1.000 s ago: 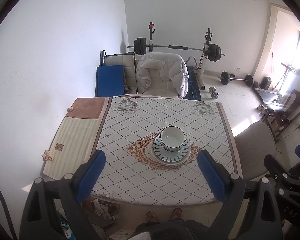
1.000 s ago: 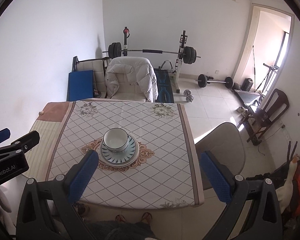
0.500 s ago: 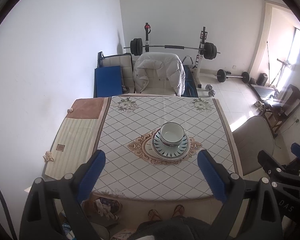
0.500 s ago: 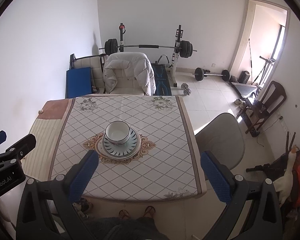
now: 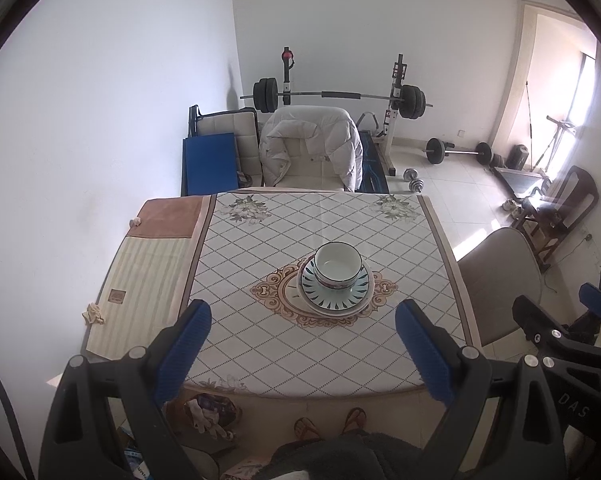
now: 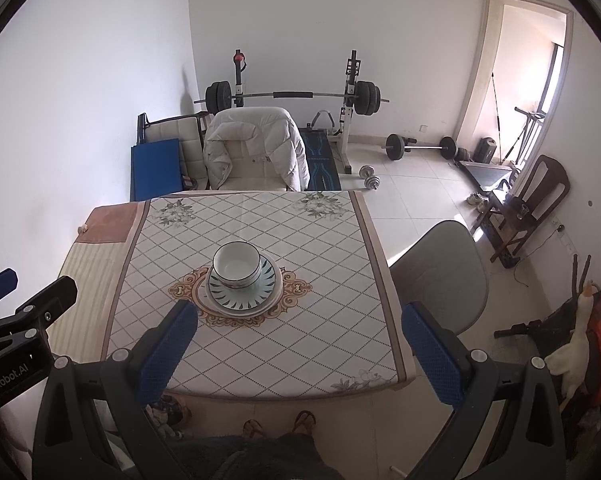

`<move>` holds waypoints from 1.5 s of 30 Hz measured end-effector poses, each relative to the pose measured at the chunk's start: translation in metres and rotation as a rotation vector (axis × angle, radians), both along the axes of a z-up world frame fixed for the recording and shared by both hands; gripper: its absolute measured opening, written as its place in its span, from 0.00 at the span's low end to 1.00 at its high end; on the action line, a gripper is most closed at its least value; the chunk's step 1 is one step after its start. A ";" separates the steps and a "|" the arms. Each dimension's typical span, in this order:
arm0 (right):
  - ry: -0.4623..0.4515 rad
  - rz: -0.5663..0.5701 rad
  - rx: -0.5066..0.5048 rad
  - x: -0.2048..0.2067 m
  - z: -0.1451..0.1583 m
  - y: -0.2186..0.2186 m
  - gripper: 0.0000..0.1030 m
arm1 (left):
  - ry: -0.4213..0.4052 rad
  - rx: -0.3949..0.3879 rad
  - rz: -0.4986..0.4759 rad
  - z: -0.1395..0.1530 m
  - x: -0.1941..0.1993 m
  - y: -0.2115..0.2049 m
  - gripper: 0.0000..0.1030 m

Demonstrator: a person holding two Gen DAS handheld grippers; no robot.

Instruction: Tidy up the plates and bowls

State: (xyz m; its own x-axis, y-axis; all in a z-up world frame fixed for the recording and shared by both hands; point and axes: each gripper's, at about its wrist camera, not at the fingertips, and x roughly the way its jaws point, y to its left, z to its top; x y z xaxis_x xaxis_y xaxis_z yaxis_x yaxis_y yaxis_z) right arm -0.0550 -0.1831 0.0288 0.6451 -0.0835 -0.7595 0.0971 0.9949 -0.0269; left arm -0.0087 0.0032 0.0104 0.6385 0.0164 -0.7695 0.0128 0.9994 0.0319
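Left gripper (image 5: 302, 344): jaws standing wide apart, gripping nothing, hovering above the table (image 5: 260, 344) near edge.
Right gripper (image 6: 300, 346): jaws spreading fully, touching nothing.
Bowl (image 5: 337, 266): sitting on stacked plates (image 5: 334, 300) at table centre.

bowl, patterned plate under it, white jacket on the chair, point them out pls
bowl (image 5: 337, 259), left wrist view, on its empty inside.
patterned plate (image 5: 334, 298), left wrist view, on its near striped rim.
white jacket (image 6: 256, 136), right wrist view, on its quilted back.
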 end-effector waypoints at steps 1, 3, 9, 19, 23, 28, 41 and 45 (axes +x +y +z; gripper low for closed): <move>0.000 0.000 0.001 0.000 0.001 0.000 1.00 | 0.001 -0.001 -0.001 0.000 0.000 0.000 0.92; -0.001 -0.001 0.000 0.000 0.001 0.000 1.00 | -0.003 -0.002 -0.001 0.001 -0.001 0.001 0.92; -0.005 0.000 -0.002 -0.001 0.004 0.004 1.00 | -0.011 -0.009 -0.001 0.003 -0.003 0.003 0.92; -0.007 -0.003 -0.003 0.000 0.005 0.011 1.00 | -0.006 -0.019 -0.001 0.002 -0.003 0.005 0.92; -0.004 -0.014 0.003 -0.001 0.005 0.009 1.00 | -0.005 -0.020 -0.004 0.003 -0.003 0.005 0.92; -0.001 -0.024 0.007 -0.005 0.004 0.007 1.00 | 0.000 -0.023 -0.011 0.002 -0.003 0.002 0.92; -0.006 -0.035 0.015 -0.009 0.003 0.000 1.00 | 0.001 -0.028 -0.017 0.002 -0.007 -0.002 0.92; -0.006 -0.032 0.016 -0.009 0.003 0.000 1.00 | 0.000 -0.025 -0.016 0.001 -0.008 -0.003 0.92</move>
State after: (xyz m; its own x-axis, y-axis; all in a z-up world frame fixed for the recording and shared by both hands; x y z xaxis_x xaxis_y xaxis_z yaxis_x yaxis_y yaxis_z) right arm -0.0644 -0.1828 0.0315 0.6465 -0.0920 -0.7574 0.1293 0.9916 -0.0101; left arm -0.0167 0.0003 0.0118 0.6385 -0.0136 -0.7695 0.0292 0.9996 0.0066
